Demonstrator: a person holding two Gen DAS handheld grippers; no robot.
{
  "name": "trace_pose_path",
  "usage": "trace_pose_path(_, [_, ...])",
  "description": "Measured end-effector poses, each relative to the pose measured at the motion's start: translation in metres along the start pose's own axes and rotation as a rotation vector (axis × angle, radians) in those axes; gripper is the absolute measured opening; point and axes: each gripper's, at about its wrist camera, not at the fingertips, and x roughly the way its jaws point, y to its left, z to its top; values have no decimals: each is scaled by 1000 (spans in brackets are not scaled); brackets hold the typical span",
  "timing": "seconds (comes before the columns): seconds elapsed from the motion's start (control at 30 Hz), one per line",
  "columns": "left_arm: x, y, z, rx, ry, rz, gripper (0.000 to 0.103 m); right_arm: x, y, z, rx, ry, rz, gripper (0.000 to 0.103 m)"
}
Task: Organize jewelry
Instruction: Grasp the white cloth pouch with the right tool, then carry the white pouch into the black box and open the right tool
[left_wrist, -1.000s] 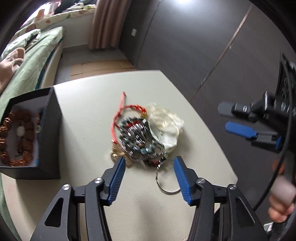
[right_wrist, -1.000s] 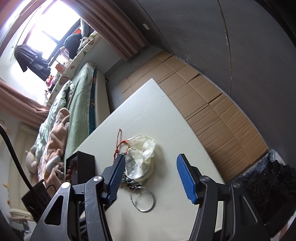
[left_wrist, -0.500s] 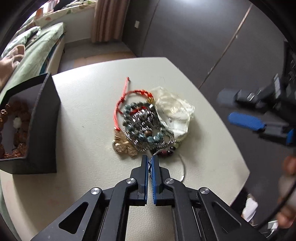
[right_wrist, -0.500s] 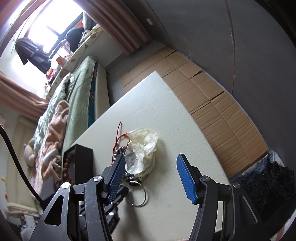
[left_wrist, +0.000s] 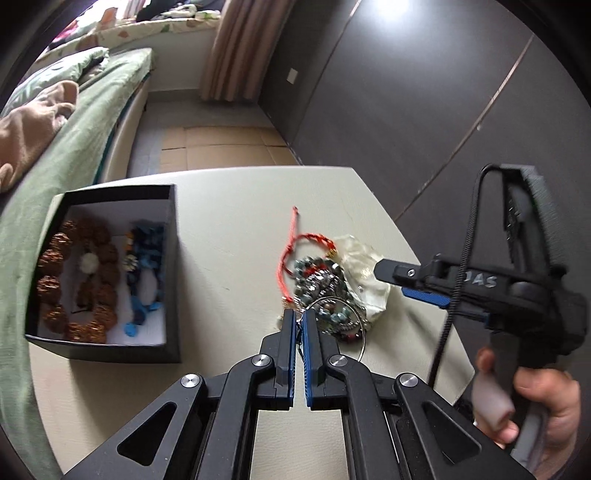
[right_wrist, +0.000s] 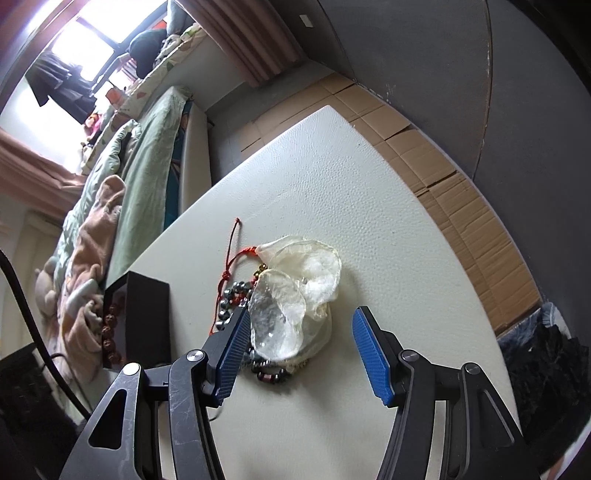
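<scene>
My left gripper (left_wrist: 299, 320) is shut on a thin silver ring (left_wrist: 364, 334), which arcs up over the jewelry pile (left_wrist: 323, 291). The pile holds grey-green beads, a red cord bracelet (left_wrist: 291, 251) and a clear plastic bag (left_wrist: 364, 264). To the left stands a black box (left_wrist: 171, 266) with a brown bead bracelet (left_wrist: 74, 280) and a blue bracelet (left_wrist: 146, 273) inside. My right gripper (right_wrist: 300, 319) is open and hovers low over the plastic bag (right_wrist: 306, 284), its left finger beside the beads (right_wrist: 229, 299). It also shows from the side as the right gripper (left_wrist: 404, 282).
The jewelry lies on a pale table (left_wrist: 229, 229) whose right edge runs close to the pile. A bed with a green blanket (left_wrist: 74, 129) lies left of the table. Cardboard covers the floor (right_wrist: 461, 206) beyond it. A hand (left_wrist: 546, 402) holds the right gripper's handle.
My left gripper closed on the silver ring and has lifted it toward the left, bringing the box into fuller view. The right gripper has come down closer over the bag, still open.
</scene>
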Motion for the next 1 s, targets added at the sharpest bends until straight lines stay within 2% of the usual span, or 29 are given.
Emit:
trace_pose_path(0.13, [-11,13,6,-32,-24,-4,3,9,3,4,-3,0,-21,58])
trace_pose_path(0.2, [-19,20,8,-52,-39,-5,3,14,5,4,-6,0,-26,32])
trace_pose_path(0.23, [-25,26,9,-67,-51,-5,3,14,7,4,-8,1,-23,7])
trace_pose_path(0.4, [-45,48,17,-120,-105,-5,3,-1,27,4,-47,-79,33,4])
trace_pose_path(0.57, [-60,70,22,-168,-144,7,3,-20,52,2,-81,-148,122,4])
trace_pose_path(0.93, [-83,110,28,-281,-226,48,3,-29,103,-9,-154,-213,266,4])
trace_pose_path(1.0, [-86,117,29,-316,-233,30,4,-30,113,-13,-172,-218,295,4])
